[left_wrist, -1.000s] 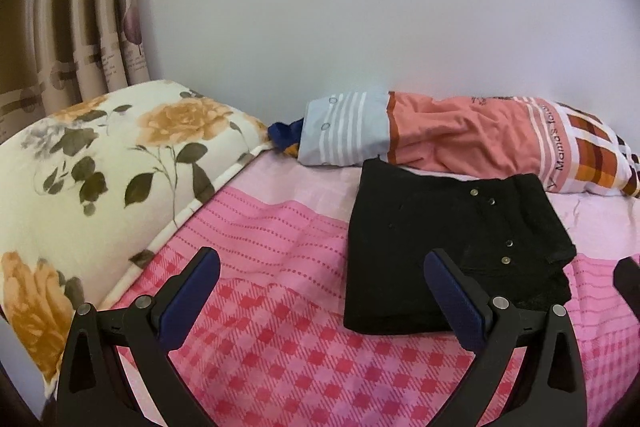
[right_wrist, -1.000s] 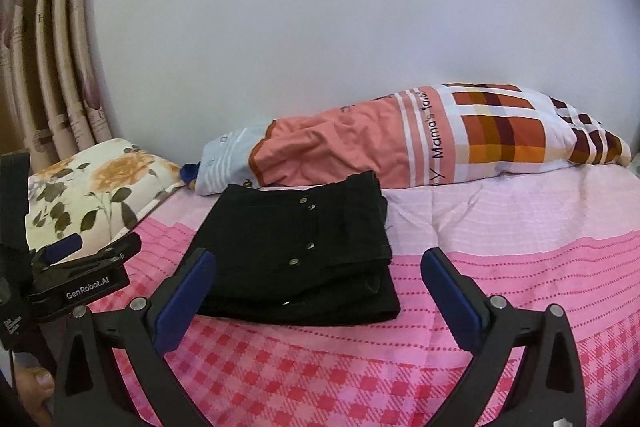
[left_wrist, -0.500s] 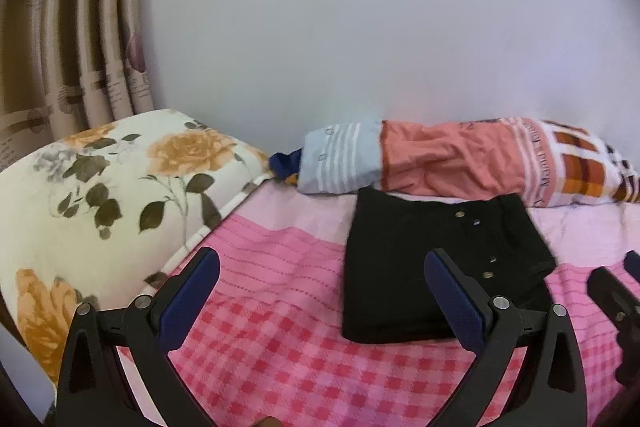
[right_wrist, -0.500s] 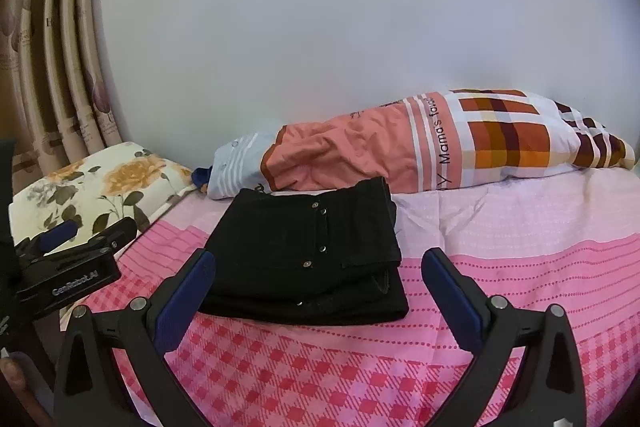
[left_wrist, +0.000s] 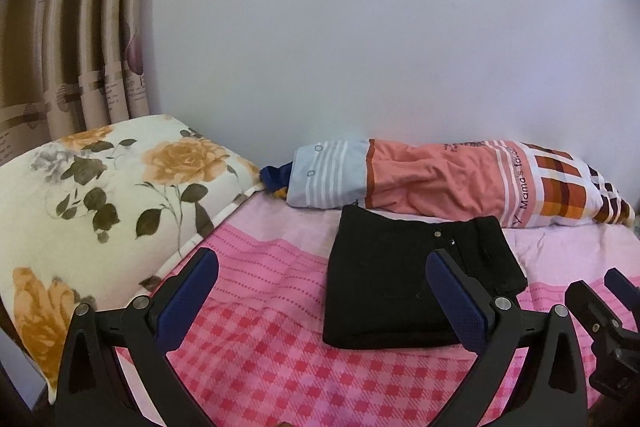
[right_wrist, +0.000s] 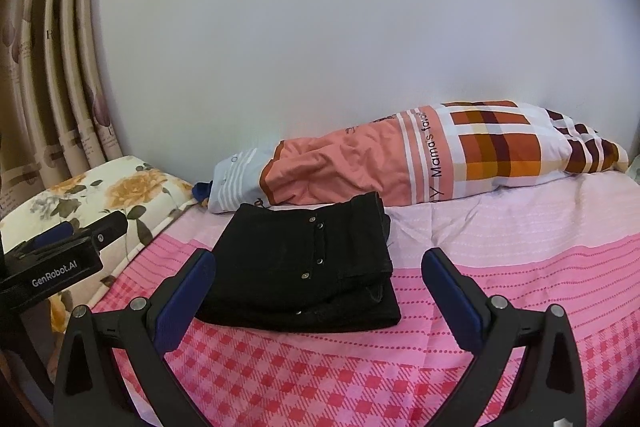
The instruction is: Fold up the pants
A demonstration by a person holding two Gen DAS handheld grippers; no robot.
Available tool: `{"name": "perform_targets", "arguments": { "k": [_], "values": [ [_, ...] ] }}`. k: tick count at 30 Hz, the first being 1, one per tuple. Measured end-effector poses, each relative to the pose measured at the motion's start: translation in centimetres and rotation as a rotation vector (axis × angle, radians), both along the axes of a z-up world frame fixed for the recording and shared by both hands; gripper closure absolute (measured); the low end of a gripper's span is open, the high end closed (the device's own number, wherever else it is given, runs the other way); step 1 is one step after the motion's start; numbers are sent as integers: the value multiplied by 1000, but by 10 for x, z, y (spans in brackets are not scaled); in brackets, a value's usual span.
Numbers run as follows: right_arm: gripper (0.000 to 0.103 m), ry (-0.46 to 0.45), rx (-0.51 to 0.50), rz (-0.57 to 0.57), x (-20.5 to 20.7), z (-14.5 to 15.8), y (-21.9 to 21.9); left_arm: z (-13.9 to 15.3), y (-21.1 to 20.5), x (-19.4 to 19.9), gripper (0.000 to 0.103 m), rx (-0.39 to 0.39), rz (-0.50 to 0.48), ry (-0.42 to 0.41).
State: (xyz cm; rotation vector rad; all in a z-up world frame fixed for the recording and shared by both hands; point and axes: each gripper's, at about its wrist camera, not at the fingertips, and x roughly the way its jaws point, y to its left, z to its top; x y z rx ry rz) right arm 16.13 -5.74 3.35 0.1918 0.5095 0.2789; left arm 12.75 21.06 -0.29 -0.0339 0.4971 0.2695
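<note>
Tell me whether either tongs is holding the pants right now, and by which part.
Nothing is held. Left tongs and right tongs are both open and empty, and the folded pants lie free on the bed.

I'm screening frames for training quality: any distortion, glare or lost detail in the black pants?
Left wrist: fisheye bows the curtain; black pants read nearly flat black. Right wrist: same bowing, dark corner vignette; pants show folds and studs; no glare.

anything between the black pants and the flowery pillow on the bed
Nothing lies between them: in the left wrist view only bare pink checked bedsheet separates the folded black pants from the floral pillow.
</note>
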Motion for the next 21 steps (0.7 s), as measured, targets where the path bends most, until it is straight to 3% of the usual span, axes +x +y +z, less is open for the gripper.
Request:
{"name": "perform_targets", "arguments": {
  "k": [9, 21],
  "values": [
    [1, -13, 6, 8, -6, 9, -1, 7, -4, -7, 0, 27, 18, -5],
    [1, -19, 8, 9, -7, 11, -2, 8, -5, -12, 0, -4, 26, 10]
  ]
}}
